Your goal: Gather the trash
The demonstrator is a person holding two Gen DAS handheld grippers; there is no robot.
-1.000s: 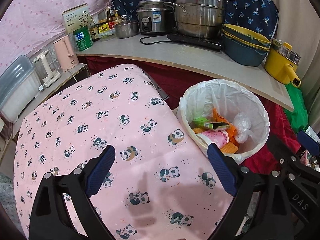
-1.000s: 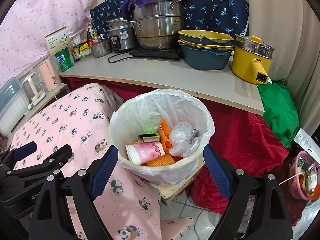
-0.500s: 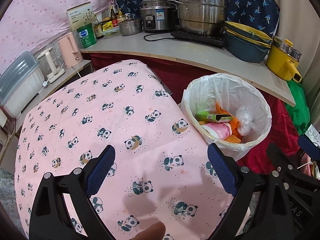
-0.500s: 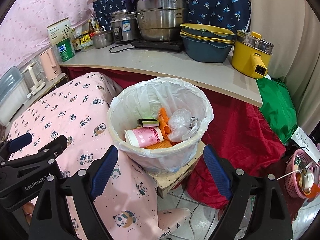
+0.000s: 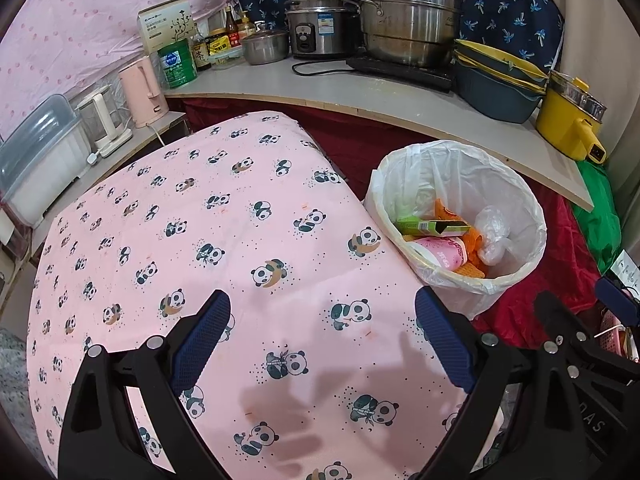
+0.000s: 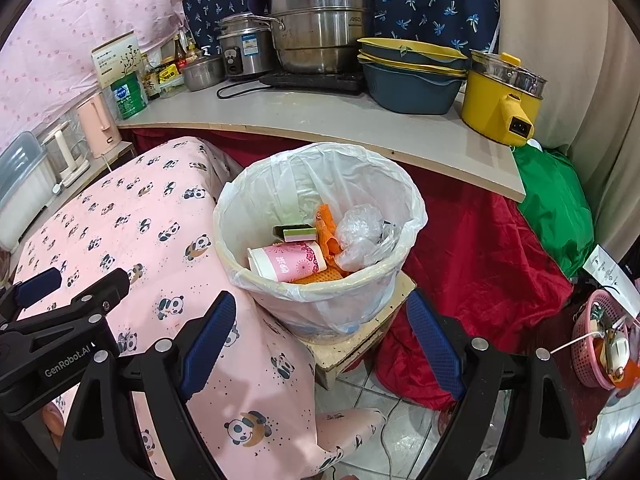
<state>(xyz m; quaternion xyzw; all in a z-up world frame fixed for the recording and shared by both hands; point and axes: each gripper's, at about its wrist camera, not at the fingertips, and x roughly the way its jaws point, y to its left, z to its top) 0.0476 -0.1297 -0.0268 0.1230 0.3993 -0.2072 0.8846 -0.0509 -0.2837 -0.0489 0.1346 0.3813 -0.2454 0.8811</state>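
Observation:
A white-lined waste bin (image 6: pixel 320 304) (image 5: pixel 516 204) stands on a small wooden block beside the table. Inside it lie a pink paper cup (image 6: pixel 288 266) (image 5: pixel 438 252), a green carton (image 6: pixel 298 233) (image 5: pixel 432 226), orange wrappers (image 6: pixel 326 232) and crumpled clear plastic (image 6: pixel 358 232) (image 5: pixel 494 228). My right gripper (image 6: pixel 318 320) hangs open just in front of the bin, with nothing between its blue pads. Over the pink panda tablecloth (image 5: pixel 200 240) my left gripper (image 5: pixel 324 320) is open and holds nothing. No loose trash shows on the cloth.
A grey counter (image 6: pixel 320 120) behind carries steel pots (image 6: pixel 320 28), stacked basins (image 6: pixel 412 80), a yellow electric pot (image 6: pixel 500 98), jars and a pink kettle (image 5: pixel 142 94). Red cloth (image 6: pixel 480 248), a green bag (image 6: pixel 556 216) and a pink basket (image 6: pixel 600 340) crowd the tiled floor at the right.
Both views have pulled back a little from the bin, which now sits higher in the frames. More of the tablecloth and floor shows. Both grippers stayed open.

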